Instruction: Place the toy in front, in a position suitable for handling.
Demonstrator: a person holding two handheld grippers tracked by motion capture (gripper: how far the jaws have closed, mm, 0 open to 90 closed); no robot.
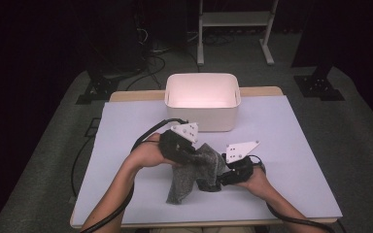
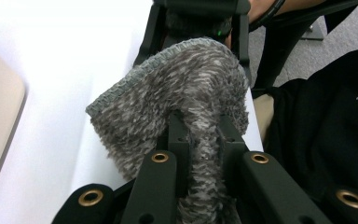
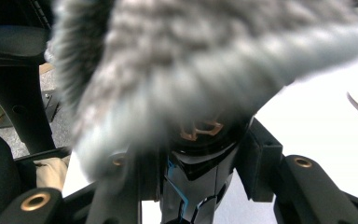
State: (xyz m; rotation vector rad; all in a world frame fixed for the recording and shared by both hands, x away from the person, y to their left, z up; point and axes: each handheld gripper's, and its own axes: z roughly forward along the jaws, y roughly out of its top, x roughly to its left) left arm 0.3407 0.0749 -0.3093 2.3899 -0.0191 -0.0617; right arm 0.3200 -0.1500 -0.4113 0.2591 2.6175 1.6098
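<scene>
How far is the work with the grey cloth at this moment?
Done: the grey cloth is lifted, one end hanging to the table. In hand: the left gripper pinches it, and the right gripper is at its other side. Left: the white bin looks empty.

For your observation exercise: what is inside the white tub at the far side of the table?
The white tub shows bare pale inner walls and nothing inside. Its near wall hides the front part of the floor.
</scene>
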